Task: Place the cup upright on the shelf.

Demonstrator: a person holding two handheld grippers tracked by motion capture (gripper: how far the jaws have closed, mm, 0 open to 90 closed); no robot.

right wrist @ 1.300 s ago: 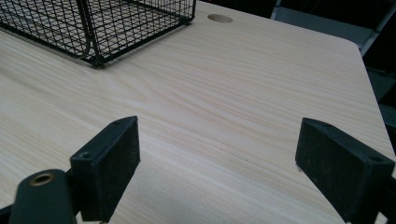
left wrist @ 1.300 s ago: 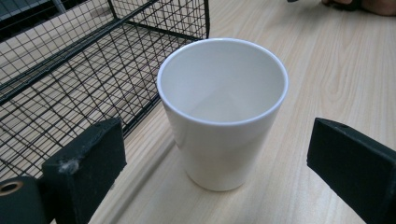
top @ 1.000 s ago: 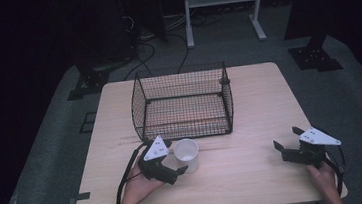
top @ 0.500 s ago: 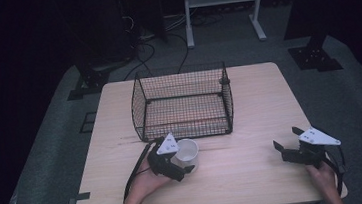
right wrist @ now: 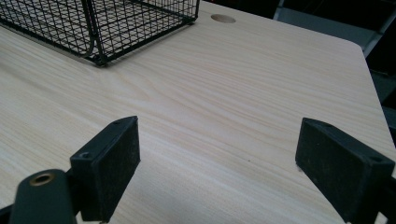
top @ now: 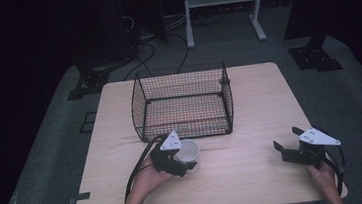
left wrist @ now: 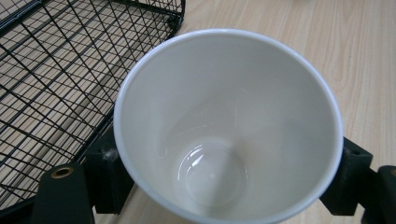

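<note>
A white cup (top: 190, 151) stands on the wooden table (top: 257, 180) just in front of a black wire basket (top: 186, 127). My left gripper (top: 184, 159) is shut on the cup. In the left gripper view the cup (left wrist: 224, 126) is empty and a jaw presses on each side of it, with the basket (left wrist: 56, 70) close on the left. My right gripper (top: 285, 139) is held open above the table near its right front corner. Nothing lies between its pads (right wrist: 112, 163) in the right gripper view.
The basket (right wrist: 107, 23) is empty and takes up the middle back of the table. A round cable hole (right wrist: 223, 18) sits near the far edge. White shelf legs (top: 189, 26) and cables lie on the floor beyond the table.
My left gripper has turned and shifted a little right around the cup, closing in on it. The right gripper has stayed where it was.
</note>
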